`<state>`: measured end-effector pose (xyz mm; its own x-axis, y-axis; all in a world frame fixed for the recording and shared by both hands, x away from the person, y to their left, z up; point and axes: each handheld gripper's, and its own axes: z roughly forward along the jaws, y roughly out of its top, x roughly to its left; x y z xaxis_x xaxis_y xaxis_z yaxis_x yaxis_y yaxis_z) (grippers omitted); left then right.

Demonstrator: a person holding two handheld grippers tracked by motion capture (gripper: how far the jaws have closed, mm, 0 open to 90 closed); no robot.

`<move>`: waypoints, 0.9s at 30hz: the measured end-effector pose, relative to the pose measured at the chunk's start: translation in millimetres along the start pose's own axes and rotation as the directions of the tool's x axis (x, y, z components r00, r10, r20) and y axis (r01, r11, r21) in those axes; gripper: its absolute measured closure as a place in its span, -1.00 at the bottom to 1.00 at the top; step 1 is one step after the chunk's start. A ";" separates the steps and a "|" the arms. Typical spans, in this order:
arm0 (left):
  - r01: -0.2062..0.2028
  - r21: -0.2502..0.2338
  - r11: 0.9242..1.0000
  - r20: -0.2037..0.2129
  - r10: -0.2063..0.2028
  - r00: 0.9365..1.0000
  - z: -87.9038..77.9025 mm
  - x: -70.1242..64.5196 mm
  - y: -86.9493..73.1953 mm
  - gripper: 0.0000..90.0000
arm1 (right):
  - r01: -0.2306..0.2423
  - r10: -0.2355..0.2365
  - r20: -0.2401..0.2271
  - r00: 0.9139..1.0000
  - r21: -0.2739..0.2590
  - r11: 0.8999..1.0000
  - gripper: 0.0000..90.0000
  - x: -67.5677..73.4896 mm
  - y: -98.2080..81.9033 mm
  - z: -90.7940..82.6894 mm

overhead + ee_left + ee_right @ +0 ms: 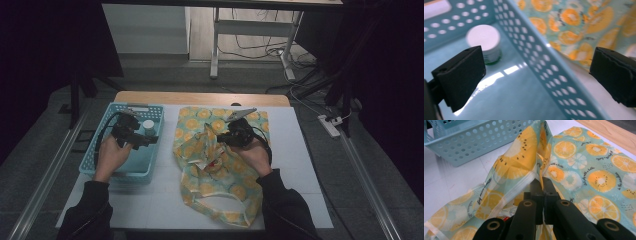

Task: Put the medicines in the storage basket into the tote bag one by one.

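In the high view we see the blue basket (111, 172) at the left centre of the frame on the white table (160, 200), with the left gripper (141, 141) hovering over its inside, jaws spread and holding nothing. A small white-lidded jar (148, 125) stands in the basket's upper right corner, just above and to the right of that gripper. In the middle of the frame lies the fruit-print bag (240, 192), and the right gripper (221, 138) sits over its upper half, pinching a raised fold of the fabric; the left hand (111, 156) and the right hand (256, 155) come in from the bottom. In the left gripper view we look along the two black jaws, which stand wide apart at the left and right edges. The jar (484, 41) stands at the upper left of the frame, just behind the left-hand jaw and not between the jaws. The basket's perforated wall (544, 65) runs diagonally between the jaws, and the bag (579, 22) lies beyond it at the upper right. In the right gripper view we see the right gripper (543, 185) in the lower centre, its jaws pressed together on a fold of the bag (521, 157), which rises as a peak straight above them; the rest of the bag spreads flat to the right, and the basket (466, 142) stands at the upper left, apart from the bag.
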<state>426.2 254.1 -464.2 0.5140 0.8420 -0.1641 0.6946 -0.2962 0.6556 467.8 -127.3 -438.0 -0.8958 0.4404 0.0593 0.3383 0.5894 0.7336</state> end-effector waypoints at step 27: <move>0.067 0.090 0.994 -0.104 -0.058 0.993 38.0 44.4 19.9 -0.94 | 0.000 0.000 -0.001 1.000 -0.007 1.000 1.00 -0.5 0.3 -1.2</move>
<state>482.0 268.4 -486.4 0.4181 0.8999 -0.1243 0.7701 -0.2785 0.5738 468.0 -128.2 -437.0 -0.8961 0.4397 0.0598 0.3361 0.5845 0.7386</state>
